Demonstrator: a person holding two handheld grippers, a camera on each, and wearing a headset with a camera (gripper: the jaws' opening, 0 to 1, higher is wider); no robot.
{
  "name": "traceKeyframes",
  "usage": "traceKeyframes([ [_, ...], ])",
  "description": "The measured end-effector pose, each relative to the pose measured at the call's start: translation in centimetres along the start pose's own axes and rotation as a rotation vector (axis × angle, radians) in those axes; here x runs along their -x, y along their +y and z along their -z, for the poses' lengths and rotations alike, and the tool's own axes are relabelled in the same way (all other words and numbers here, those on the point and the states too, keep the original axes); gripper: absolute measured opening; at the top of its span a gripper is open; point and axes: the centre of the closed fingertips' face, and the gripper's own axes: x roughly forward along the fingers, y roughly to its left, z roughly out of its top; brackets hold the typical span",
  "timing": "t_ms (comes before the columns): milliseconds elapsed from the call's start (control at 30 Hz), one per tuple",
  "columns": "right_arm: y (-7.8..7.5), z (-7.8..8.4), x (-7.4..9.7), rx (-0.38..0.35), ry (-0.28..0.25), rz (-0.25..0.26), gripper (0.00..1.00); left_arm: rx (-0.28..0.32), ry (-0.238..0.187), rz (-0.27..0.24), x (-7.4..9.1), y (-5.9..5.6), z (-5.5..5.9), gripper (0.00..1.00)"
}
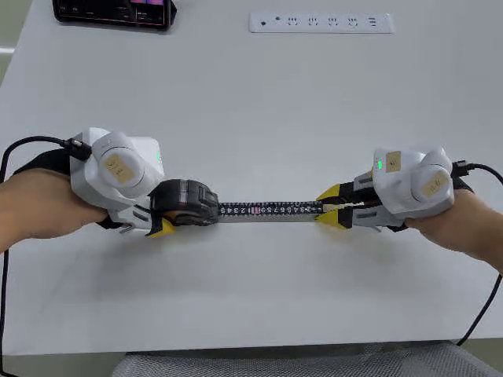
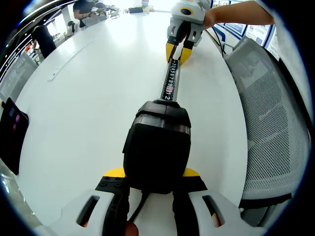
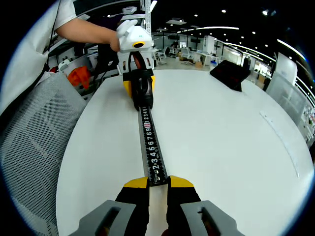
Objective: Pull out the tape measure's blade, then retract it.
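A black tape measure case [image 1: 185,203] rests on the white table [image 1: 259,110], and my left gripper [image 1: 161,228] is shut on it; up close in the left gripper view the case [image 2: 157,145] sits between yellow-tipped jaws. A dark numbered blade [image 1: 269,210] runs out of the case to my right gripper [image 1: 325,206], which is shut on the blade's end. Along the right gripper view the blade [image 3: 151,152] stretches from my right gripper [image 3: 158,183] to the case [image 3: 141,88]. The left gripper view has the blade [image 2: 171,83] reaching my right gripper [image 2: 177,50].
A white power strip [image 1: 321,22] lies at the table's far edge, and a black device [image 1: 115,11] sits at the far left. A mesh chair [image 1: 291,363] stands at the near edge. Cables trail from both grippers.
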Motion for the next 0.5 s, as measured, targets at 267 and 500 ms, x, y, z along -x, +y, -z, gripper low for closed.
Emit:
traceKeyframes([
  [267, -0.3, 0.7, 0.6, -0.008, 0.011, 0.005, 0.09, 0.002, 0.001, -0.001, 0.0, 0.0, 0.1, 0.29],
  [500, -0.5, 1.4, 1.3, -0.014, 0.02, 0.011, 0.09, 0.001, 0.003, -0.002, 0.0, 0.0, 0.1, 0.29],
])
